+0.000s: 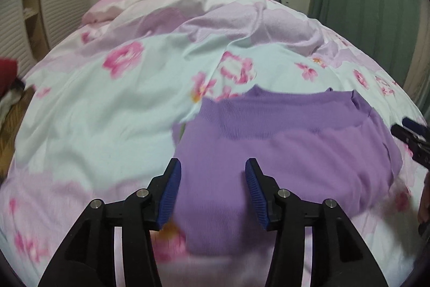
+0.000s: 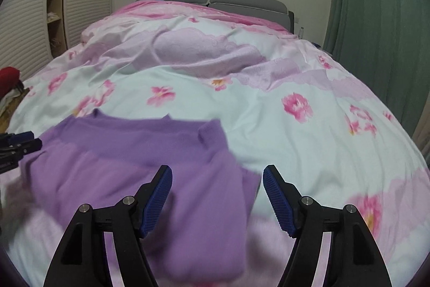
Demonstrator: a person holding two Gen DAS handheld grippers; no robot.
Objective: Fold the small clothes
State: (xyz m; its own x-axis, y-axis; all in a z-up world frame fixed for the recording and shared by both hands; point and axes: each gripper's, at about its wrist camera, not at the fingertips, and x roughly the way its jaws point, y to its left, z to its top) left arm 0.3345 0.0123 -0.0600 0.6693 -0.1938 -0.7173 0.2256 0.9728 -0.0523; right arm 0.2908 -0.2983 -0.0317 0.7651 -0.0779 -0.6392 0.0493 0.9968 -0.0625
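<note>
Purple knit top lies partly folded on the floral duvet, near edge; left gripper and right gripper both hover over it with jaws apart, gripping nothing, presumably released to let the fold settle

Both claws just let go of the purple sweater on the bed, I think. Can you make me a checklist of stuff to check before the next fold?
1. Left claw open, pads not pressing cloth: ok.
2. Right claw open, pads not pressing cloth: ok.
3. Purple sweater resting on the floral duvet, not hanging from a claw: ok.
4. Sweater lying flat and smooth: not ok; its right side is doubled over with a raised edge.
5. Near hem straight: cannot tell, too blurred.
6. Claws clear of each other: ok; one sits at each side of the sweater.
</note>
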